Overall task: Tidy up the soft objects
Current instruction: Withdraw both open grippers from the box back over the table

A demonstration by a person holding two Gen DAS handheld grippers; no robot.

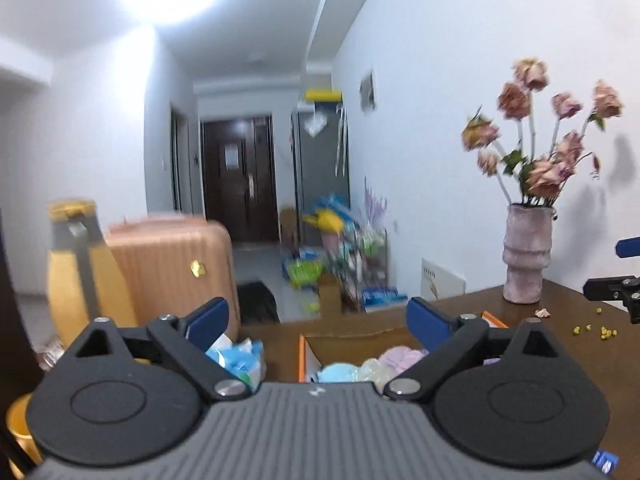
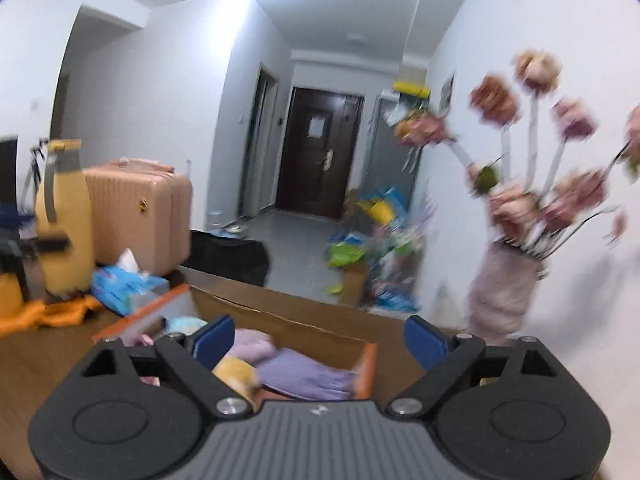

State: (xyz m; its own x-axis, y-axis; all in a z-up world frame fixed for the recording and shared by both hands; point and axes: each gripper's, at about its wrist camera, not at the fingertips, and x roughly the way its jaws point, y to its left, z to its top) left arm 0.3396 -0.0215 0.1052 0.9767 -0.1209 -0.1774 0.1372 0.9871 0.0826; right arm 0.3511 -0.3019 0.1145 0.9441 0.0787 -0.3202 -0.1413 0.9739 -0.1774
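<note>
Both claws, left [image 1: 316, 316] and right [image 2: 320, 338], are held spread with nothing between them. Soft objects [image 2: 296, 372] are seen inside an orange-edged cardboard box [image 2: 366, 364] on the brown tabletop [image 1: 560, 344]. A pink vase [image 1: 524, 256] stands farther back. Beyond, a suitcase [image 1: 172, 264] and a dark door [image 1: 240, 176] are visible.

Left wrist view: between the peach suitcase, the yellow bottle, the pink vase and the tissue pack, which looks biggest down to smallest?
As they appear:
1. Peach suitcase
2. Yellow bottle, though it is nearer the camera, so its true rank is unsure
3. Pink vase
4. Tissue pack, partly hidden behind the left gripper
</note>
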